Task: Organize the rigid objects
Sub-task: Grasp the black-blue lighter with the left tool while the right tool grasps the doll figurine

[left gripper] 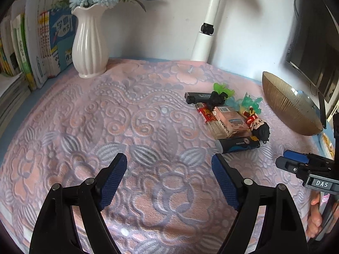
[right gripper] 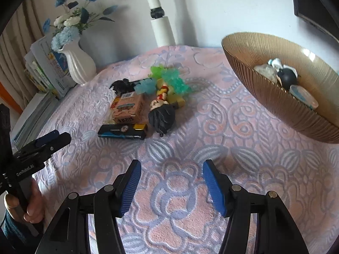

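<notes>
Seemingly an approach is in hand: both the left gripper and right gripper are held agape and empty, the toy pile is seen mid-frame, left of the bowl; a reach forward is called for

- A home, most likely a bedroom or study corner.
- A soft pink blanket with raised flower patterns covers the surface.
- A white ribbed vase of blue and white artificial flowers stands by the plain wall.
- Schoolbooks stand and lie stacked at the side (Chinese print on the covers).
- Beige curtains hang behind the books.
- Small toys and lighters sit heaped near a ribbed amber bowl.
</notes>
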A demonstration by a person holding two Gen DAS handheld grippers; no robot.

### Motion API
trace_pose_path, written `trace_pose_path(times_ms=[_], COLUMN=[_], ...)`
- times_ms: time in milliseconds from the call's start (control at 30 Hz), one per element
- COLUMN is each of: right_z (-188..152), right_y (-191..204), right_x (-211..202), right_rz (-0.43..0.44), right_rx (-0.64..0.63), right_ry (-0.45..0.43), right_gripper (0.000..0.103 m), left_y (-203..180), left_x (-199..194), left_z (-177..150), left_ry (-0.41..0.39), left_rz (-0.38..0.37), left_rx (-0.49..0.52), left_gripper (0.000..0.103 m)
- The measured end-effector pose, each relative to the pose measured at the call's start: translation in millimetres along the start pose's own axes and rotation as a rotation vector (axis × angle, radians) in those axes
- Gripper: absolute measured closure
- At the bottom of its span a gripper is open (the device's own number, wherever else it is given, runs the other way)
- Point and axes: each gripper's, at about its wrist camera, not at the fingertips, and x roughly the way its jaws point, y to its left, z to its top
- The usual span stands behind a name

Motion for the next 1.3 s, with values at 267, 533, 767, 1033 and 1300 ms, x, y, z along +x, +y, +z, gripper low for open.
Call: trace_pose_path(times_ms=[267, 533, 767, 1033, 1300], right_z=[1, 16, 50, 56, 56], right_y=[5, 24, 28, 17, 9], right_x=[-2, -20, 5, 34, 38], right_rz=[-0.031, -0.008, -0.035, 0.004, 0.02], right_rx=[-0.022, -0.042, -0.07, -0.016, -0.005], right_ry=[-0.005, 0.055, 0.037, 0.016, 0.013], right_gripper=[0.043, 0.043, 0.043, 0.048, 0.072], left_y=[-3, -39, -64, -89, -96], left_x=[10, -5, 35, 57, 39], left_z=[1, 11, 31, 21, 9], left_ry=[0.055, 0.1, 0.177, 0.198, 0.193], left_rz=[0.034, -0.036, -0.124, -0.166, -0.24], left_rx=[0.009, 0.163, 0.234, 0.32, 0.345], left_gripper=[0.022, 0.022, 0.023, 0.033, 0.071])
